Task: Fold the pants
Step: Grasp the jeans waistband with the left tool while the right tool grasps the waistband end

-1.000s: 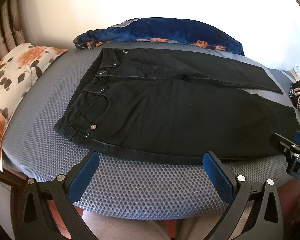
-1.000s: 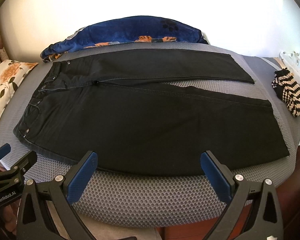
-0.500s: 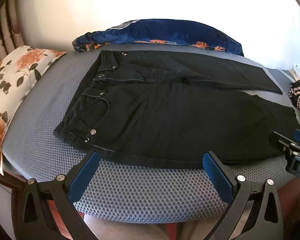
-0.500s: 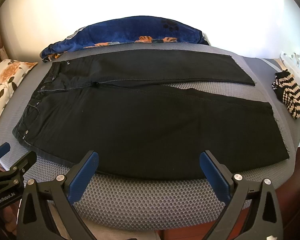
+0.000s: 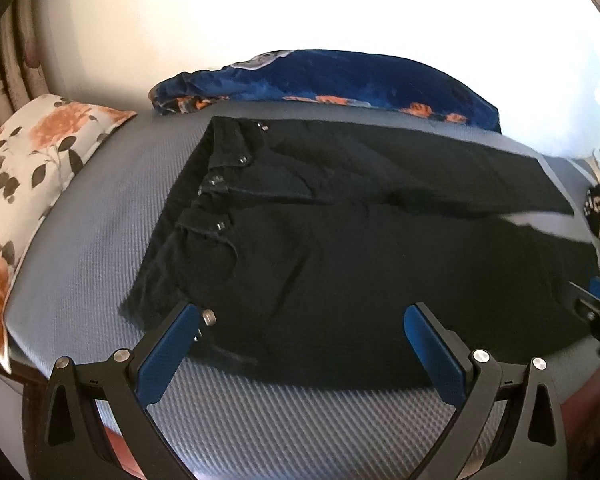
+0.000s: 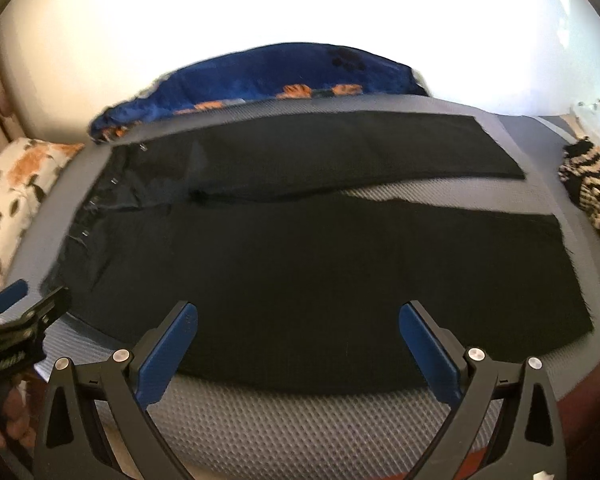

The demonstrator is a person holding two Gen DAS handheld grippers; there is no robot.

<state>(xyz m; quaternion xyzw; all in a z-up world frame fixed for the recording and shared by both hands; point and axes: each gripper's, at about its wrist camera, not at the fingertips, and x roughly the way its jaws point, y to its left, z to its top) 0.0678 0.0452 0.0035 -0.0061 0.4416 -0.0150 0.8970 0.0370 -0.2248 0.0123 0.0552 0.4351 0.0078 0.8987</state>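
A: On the bed [image 5: 100,216], the black pants [image 5: 340,248] lie spread flat across the grey mesh cover, waistband toward the end with the floral pillow [image 5: 24,184], both legs running toward the striped knit item [image 6: 592,192] at the other end. The legs part slightly, showing a wedge of cover between them. Where are the tools?

B: Both hang over the near edge. The left hand-held gripper [image 5: 302,344] has its jaws spread wide, holding nothing, with one blue pad just over the near waist corner. The right hand-held gripper [image 6: 298,340] is likewise wide apart and empty, poised over the near leg's side seam, further toward the hem.

A: How would the cloth behave?

B: It looks like denim, judging by the rivets and stitched pockets: soft enough to fold, yet heavier and stiffer than thin fabric, so it should hold a crease and not slip much on the textured cover. The waistband is the thickest part and would give a firm bite.

A: So where to take hold?

B: Probably the near waistband corner with the left and the near leg's outer edge with the right, then carry that leg over onto the far one beside the blue blanket [image 6: 284,76]. The risk is pinching the mesh cover along with the cloth.
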